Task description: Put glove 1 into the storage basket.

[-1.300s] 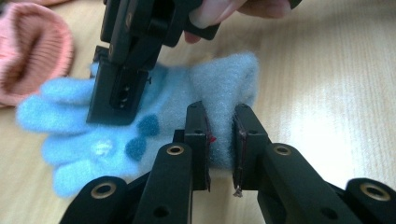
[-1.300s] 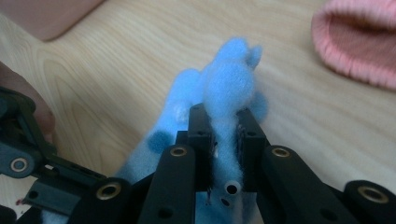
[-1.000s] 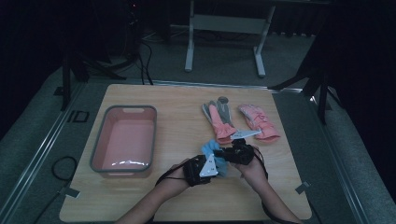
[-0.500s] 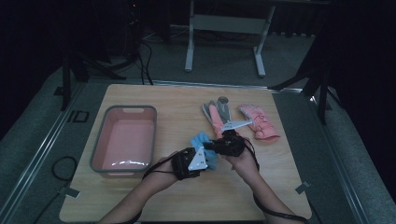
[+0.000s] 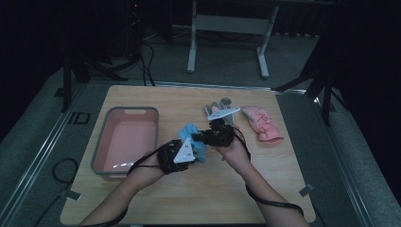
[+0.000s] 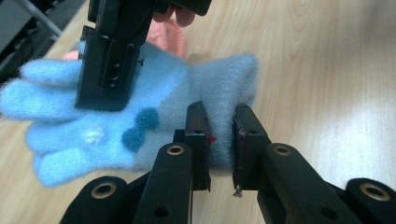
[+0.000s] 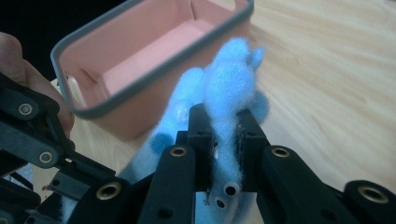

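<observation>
Blue glove [image 5: 193, 137] mostly hidden between left tool [image 5: 176, 153], right tool [image 5: 215, 137].

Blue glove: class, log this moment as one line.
blue glove | left gripper shut on cuff | right gripper shut on finger end | pink bin beside

A light wooden table [image 5: 283, 189] with a pale grain stands on a grey carpeted floor [image 5: 359, 156]. On the table's left half sits a pink rectangular bin [image 5: 124, 142] with a grey rim, open side up. Toward the far right lies a pink glove [image 5: 263, 125], flat on the wood, its fingers pointing to the near right. Just left of it, near the table's far middle, a grey glove [image 5: 218, 108] lies partly hidden. Two small strips of tape [image 5: 306, 190] mark the near corners of the tabletop. The near half of the wood is bare.
</observation>
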The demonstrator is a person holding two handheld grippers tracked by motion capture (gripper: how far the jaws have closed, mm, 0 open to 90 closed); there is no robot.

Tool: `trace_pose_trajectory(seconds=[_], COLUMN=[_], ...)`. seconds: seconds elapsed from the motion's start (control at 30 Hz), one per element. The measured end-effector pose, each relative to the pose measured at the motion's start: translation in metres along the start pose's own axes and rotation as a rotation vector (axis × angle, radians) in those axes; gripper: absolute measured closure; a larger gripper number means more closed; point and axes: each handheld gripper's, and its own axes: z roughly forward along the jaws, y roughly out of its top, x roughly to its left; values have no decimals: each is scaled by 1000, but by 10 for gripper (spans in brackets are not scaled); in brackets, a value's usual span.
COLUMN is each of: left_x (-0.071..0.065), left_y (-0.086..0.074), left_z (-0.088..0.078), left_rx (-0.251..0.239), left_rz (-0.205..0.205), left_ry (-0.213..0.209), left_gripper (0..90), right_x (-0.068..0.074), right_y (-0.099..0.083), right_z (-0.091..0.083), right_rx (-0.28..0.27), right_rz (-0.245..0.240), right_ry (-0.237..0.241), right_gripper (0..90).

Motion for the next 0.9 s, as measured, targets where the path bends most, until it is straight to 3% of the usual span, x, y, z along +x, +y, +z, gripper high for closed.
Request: trace_pose_trajectory(seconds=[0.13, 0.23, 0.37, 0.9], left_x=[8, 15, 21, 35], left_y=[-5, -12, -25, -75], left_z=[-13, -24, -35, -82], left_rx=[6, 21, 29, 88], left_rz=[-11, -21, -37, -94], left_ry=[25, 39, 47, 104], left_gripper=[794, 794, 794, 794], right_x=[8, 10, 21, 56], right_y=[20, 24, 40, 74], right_z=[9, 11, 31, 93], right_rx=[-10, -11, -16, 1], right_rz=[-25, -24, -36, -61], right_ry=[14, 20, 51, 135], right_gripper=[804, 803, 803, 804])
